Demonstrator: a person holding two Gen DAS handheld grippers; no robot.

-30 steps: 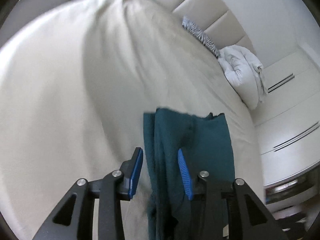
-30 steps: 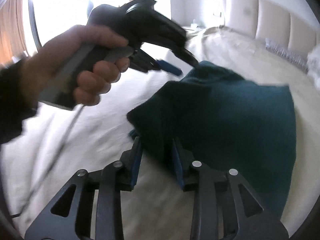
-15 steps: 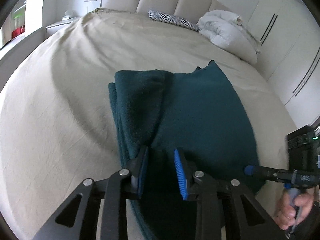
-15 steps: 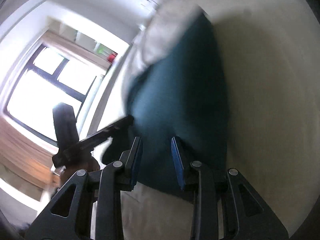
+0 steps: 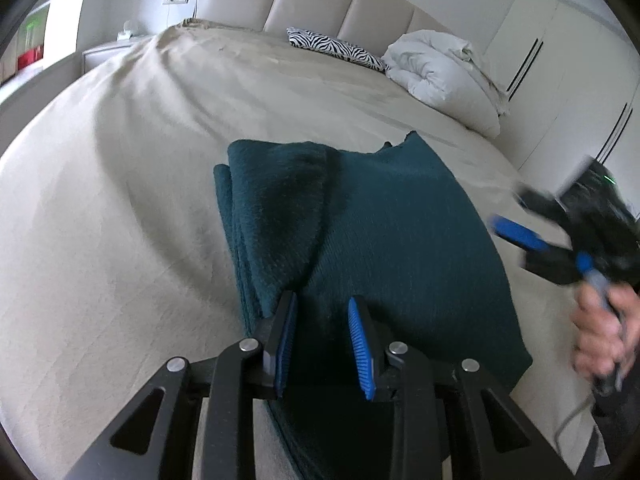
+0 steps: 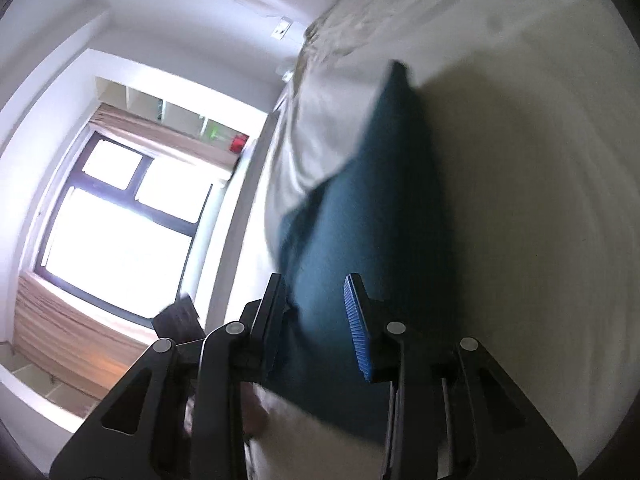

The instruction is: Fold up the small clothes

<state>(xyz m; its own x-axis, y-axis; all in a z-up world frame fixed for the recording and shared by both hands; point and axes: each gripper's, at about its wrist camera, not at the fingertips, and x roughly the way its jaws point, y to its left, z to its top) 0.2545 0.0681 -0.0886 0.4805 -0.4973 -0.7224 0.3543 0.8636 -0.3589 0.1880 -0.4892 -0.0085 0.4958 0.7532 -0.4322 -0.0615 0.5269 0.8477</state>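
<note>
A dark teal knitted garment (image 5: 372, 232) lies folded on the beige bed (image 5: 120, 200), with a thicker folded layer along its left side. My left gripper (image 5: 322, 320) is open, its blue pads just above the garment's near edge. In the left wrist view my right gripper (image 5: 516, 232) shows at the right, blurred, held in a hand off the garment's right edge. In the right wrist view, rolled sideways and blurred, the right gripper (image 6: 316, 304) is open with the garment (image 6: 376, 208) in front of it. Neither gripper holds cloth.
A white duvet (image 5: 440, 76) and a zebra-print pillow (image 5: 336, 46) lie at the head of the bed by the padded headboard (image 5: 344, 0). White wardrobes (image 5: 560, 64) stand at the right. A bright window (image 6: 116, 232) is at the far side.
The garment was let down flat onto the bed. Both grippers opened a little wider and drew back; the right gripper swung away to the right and rolled sideways.
</note>
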